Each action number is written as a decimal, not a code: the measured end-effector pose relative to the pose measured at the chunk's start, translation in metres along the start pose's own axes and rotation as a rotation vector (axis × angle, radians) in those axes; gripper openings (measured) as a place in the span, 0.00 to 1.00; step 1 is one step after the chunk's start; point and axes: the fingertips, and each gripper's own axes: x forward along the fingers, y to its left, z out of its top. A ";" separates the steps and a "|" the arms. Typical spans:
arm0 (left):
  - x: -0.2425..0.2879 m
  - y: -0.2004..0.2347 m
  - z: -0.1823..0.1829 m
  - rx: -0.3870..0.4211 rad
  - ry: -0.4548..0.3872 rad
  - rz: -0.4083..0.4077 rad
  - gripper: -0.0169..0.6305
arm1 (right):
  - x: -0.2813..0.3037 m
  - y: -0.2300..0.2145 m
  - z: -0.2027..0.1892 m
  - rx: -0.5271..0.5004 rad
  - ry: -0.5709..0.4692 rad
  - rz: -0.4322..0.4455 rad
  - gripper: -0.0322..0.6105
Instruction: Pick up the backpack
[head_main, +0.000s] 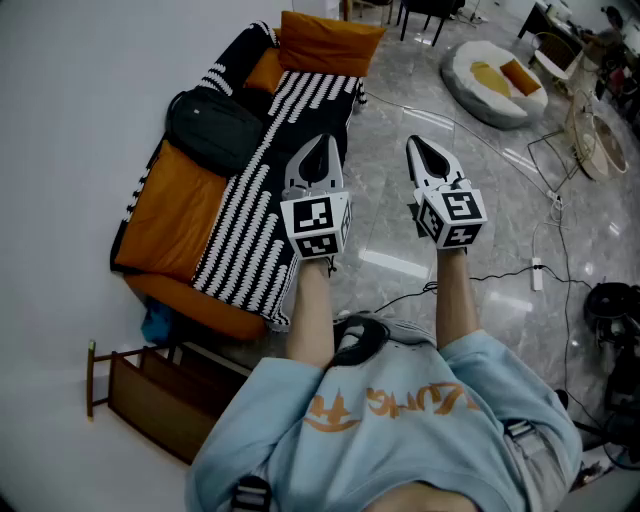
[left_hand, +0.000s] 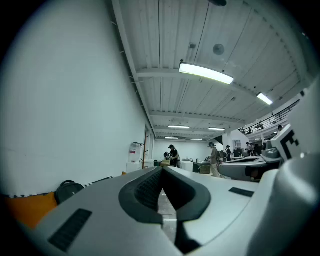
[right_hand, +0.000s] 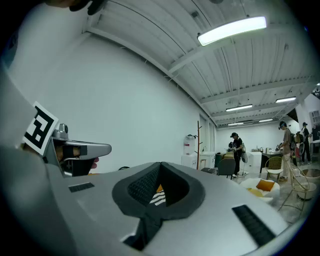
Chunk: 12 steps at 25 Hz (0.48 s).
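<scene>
Backpack (head_main: 213, 128), black and rounded, is lying on the sofa (head_main: 165, 225), on the orange seat toward the sofa's far end and up against the white wall behind the sofa. A black-and-white striped blanket (head_main: 250, 200) is draping over the sofa's front half just beside the bag, and an orange cushion (head_main: 325, 42) is sitting at the sofa's far end. In the left gripper view the bag (left_hand: 67, 190) is showing low at the left edge.

Both tools are hovering level off the sofa's front edge, well apart from the bag. The left gripper (head_main: 318, 150) is pointing along the blanket's edge and the right gripper (head_main: 420, 148) is hanging over the floor beside the sofa. Both pairs of jaws are clenched tight on nothing.

The reach has not begun, so the risks are lying ahead. If the jaws are not opening before arrival, they are likely just pushing the soft bag against the wall. If they are closing on loose fabric instead of a strap or handle, the bag is likely slipping out on the lift. A low approach is also risking pinching the blanket along with the bag and dragging it off the sofa.
</scene>
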 end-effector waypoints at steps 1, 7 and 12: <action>0.001 0.002 0.000 0.001 0.002 0.002 0.06 | 0.002 0.000 0.001 0.001 -0.002 -0.004 0.04; 0.000 0.018 -0.007 -0.013 0.018 0.021 0.06 | 0.006 -0.002 -0.003 0.034 0.005 -0.052 0.05; 0.000 0.030 -0.017 -0.040 0.033 0.033 0.06 | 0.007 0.000 -0.009 0.024 0.028 -0.067 0.05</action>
